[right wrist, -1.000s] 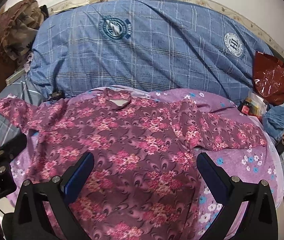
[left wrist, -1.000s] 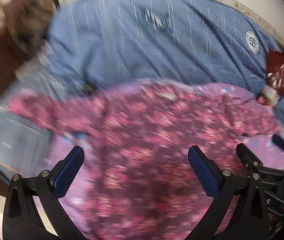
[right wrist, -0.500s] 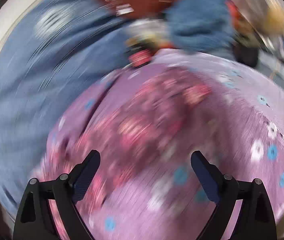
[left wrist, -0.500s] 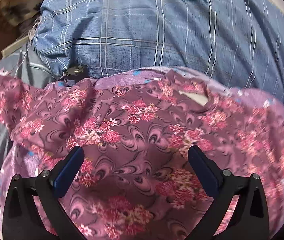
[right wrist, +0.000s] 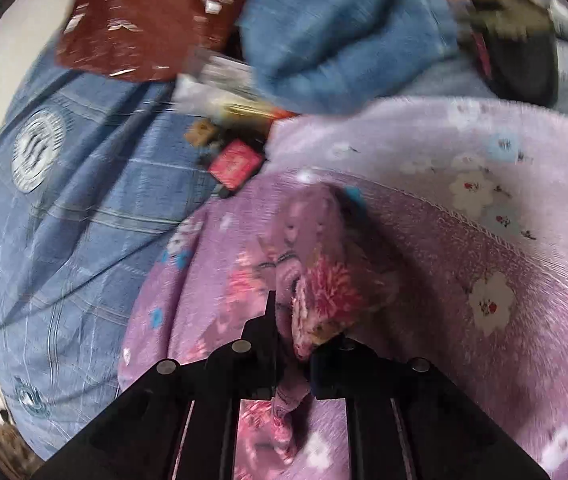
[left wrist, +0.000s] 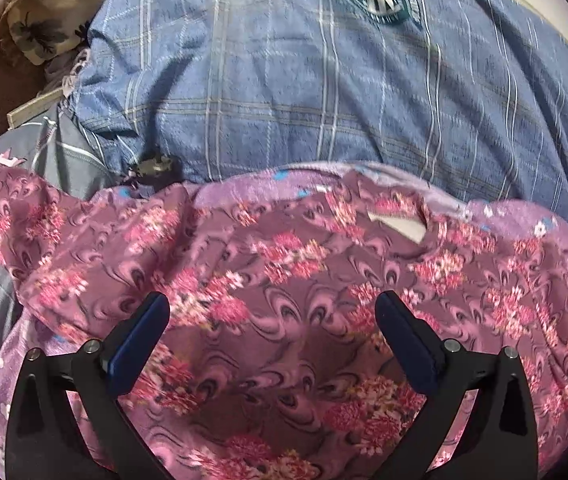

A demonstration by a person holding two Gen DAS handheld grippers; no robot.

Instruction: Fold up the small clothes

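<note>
Garment: a small top (left wrist: pixel 284 280) in mauve-purple fabric, printed with dark swirls and clusters of pink flowers.
Pose: spread front-up and mostly flat, with soft wrinkles across the chest.
Neckline: a round neck opening (left wrist: pixel 400 226) at the far edge, a pale label showing inside it.
Left sleeve: stretched out sideways to the left (left wrist: pixel 0 200), rumpled, lying over grey striped bedding.
Right sleeve: its end (right wrist: pixel 324 280) is lifted and bunched into a narrow fold, pinched between closed fingers in the right wrist view, which is blurred.
Location: on a lilac flowered blanket on the bed, just in front of a blue checked quilt.
</note>
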